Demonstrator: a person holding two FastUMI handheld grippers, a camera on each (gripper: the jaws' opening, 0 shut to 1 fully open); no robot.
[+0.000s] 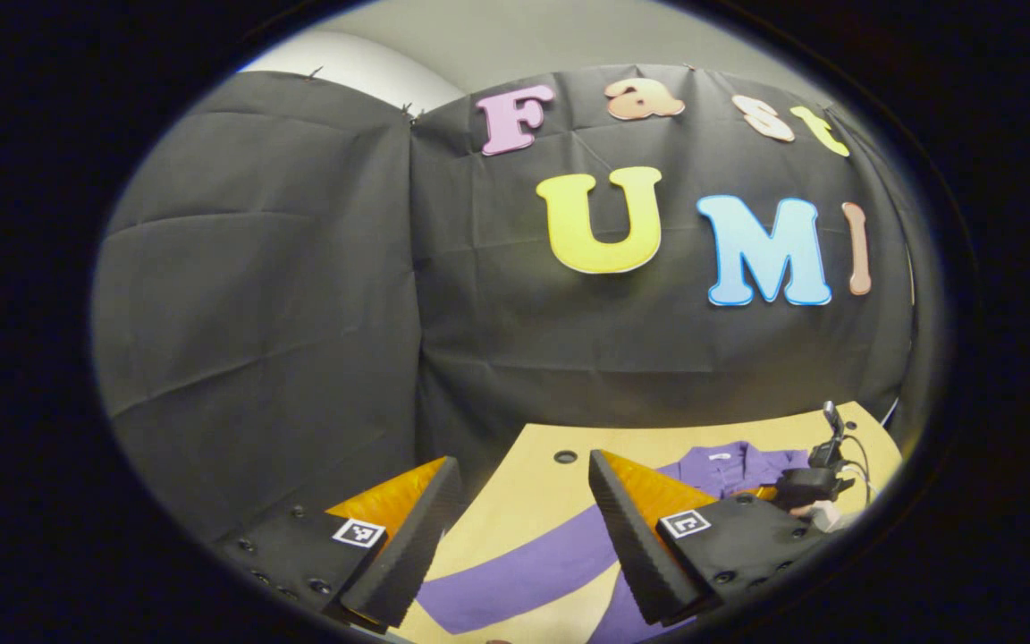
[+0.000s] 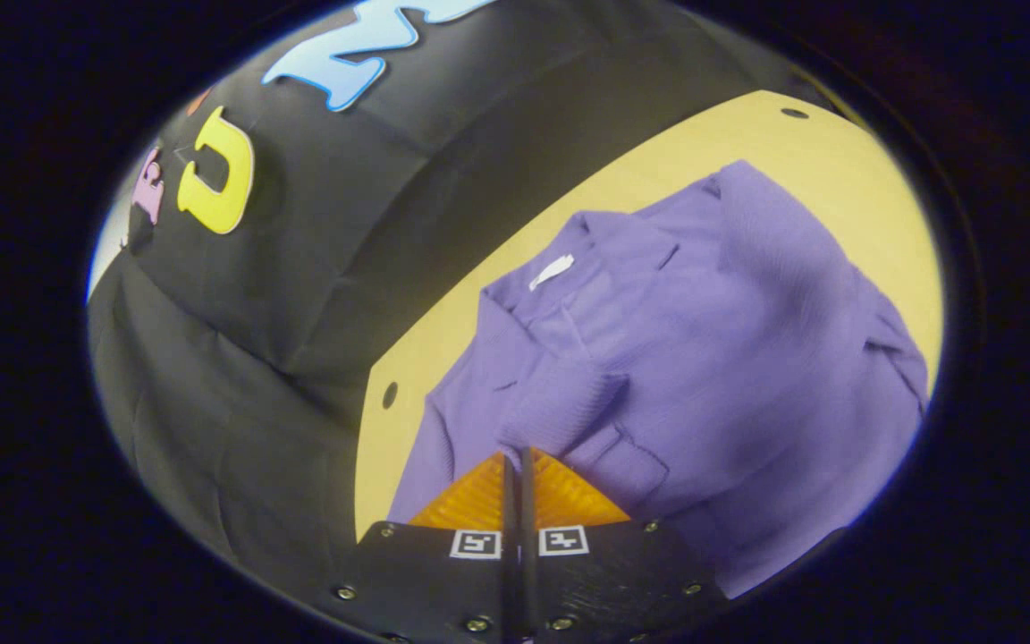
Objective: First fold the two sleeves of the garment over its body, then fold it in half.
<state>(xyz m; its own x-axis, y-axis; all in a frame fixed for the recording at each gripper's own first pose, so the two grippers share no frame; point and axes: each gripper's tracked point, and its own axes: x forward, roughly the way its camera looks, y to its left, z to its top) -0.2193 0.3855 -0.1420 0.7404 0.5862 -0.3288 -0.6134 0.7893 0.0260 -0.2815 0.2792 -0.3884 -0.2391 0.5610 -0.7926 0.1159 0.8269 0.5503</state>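
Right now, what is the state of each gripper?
Left gripper: open, holding nothing.
Right gripper: closed at a fold of the purple garment; a grip cannot be told.

Black gripper bodies (image 2: pixel 519 572) (screws, square tag markers)

Black cloth (image 1: pixel 300 295) hangs creased across most of my left gripper view, two panels meeting at a seam left of centre. Above it, at the upper left, a pale wall (image 1: pixel 363 67) and grey ceiling (image 1: pixel 515 27) show. A light wooden table (image 1: pixel 533 492) sits at the bottom centre, with a small dark hole (image 1: pixel 565 457) near its far edge. In my right gripper view the table (image 2: pixel 837 179) slants across the upper right.
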